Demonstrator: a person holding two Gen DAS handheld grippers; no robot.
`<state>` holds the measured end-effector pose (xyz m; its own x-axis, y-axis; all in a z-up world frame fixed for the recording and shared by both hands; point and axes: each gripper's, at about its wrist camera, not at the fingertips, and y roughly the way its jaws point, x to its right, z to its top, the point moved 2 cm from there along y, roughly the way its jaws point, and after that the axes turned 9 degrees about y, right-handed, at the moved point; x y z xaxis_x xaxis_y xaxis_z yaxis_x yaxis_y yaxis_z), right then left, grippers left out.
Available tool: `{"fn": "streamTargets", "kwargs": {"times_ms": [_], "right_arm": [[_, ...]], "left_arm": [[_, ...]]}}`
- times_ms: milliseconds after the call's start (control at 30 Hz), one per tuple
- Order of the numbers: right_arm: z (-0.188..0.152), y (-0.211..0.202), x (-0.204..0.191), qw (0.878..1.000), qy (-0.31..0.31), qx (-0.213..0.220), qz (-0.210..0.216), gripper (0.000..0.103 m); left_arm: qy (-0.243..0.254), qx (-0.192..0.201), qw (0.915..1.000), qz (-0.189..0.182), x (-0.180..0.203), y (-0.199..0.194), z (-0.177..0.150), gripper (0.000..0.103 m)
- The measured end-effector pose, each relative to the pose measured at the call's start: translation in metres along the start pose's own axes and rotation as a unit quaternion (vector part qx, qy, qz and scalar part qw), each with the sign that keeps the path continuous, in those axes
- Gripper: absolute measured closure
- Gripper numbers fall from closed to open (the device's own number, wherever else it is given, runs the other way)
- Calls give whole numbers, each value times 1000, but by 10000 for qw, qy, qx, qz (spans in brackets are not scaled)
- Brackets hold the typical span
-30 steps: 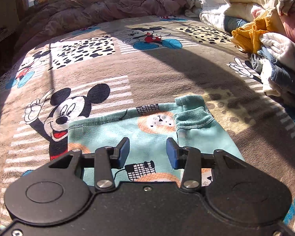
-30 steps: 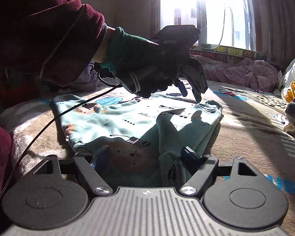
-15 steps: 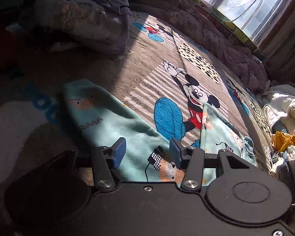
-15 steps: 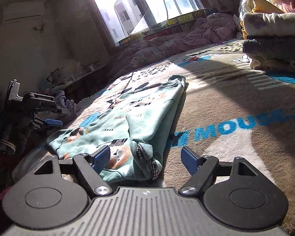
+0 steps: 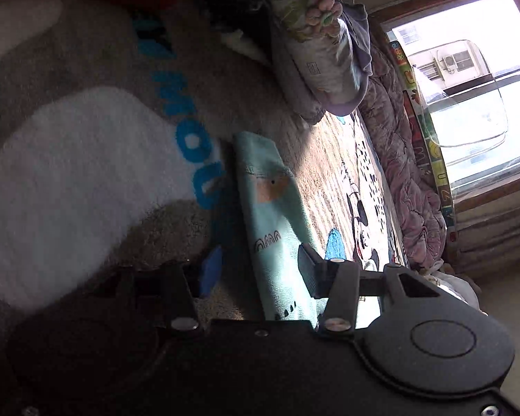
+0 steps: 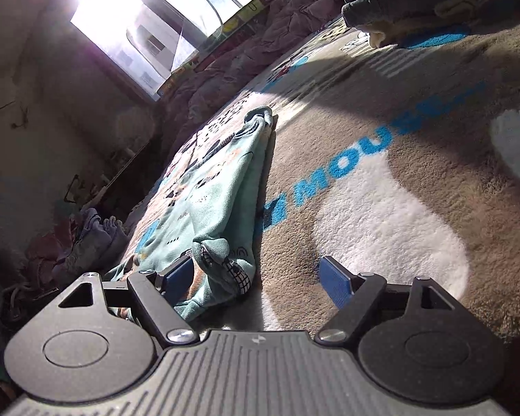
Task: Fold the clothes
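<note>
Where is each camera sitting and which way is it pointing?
Left wrist: low, rolled sideways over the blanket, looking along the teal garment toward the window; open left hand-held gripper shows.
Right wrist: low, tilted, at the garment's near end; open right hand-held gripper shows.
Shared: garment, blanket, window.

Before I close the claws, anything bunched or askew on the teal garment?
Yes: on the teal garment, a cuff lies bunched on the near corner by the open right claw, not flat.
</note>
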<state>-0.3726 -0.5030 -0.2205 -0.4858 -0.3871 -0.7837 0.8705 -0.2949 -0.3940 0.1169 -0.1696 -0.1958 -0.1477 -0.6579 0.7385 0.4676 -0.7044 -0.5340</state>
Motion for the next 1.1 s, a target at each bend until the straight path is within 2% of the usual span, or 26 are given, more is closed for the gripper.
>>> {"fn": "streamTargets", "kwargs": {"times_ms": [100,200,233,333,467,600,667,800,933,1100], "right_arm": [[0,0,0,10000,-28,-7,19,24],[-2,0,0,10000,-89,-9,24,23],[-2,1,-1,9999,-109,-11,28,23],[-2,3,-2,9998,-166,-20,58,20],[-1,5,-3,9997,-204,16,107,18],[2,6,-1,9998,-72,53,199,21],[7,4,4,9992,200,98,338,26],[16,0,17,9955,735,206,559,28],[22,-1,24,9918,1006,211,764,27],[29,-3,30,9859,1272,259,1054,26]], "left_arm": [[29,72,10000,28,2,11,8,64],[36,85,9999,136,-3,21,15,83],[28,83,9999,137,-4,21,15,93],[161,143,9998,-50,8,17,14,99],[802,319,9954,-408,56,5,8,99],[1493,466,9848,-749,114,-8,-5,99],[1781,500,9780,-963,145,-13,-16,99],[2611,493,9557,-1266,214,-17,-54,99],[3575,453,9216,-1441,270,-22,-105,99],[4504,222,8778,-1616,308,-21,-179,99]]}}
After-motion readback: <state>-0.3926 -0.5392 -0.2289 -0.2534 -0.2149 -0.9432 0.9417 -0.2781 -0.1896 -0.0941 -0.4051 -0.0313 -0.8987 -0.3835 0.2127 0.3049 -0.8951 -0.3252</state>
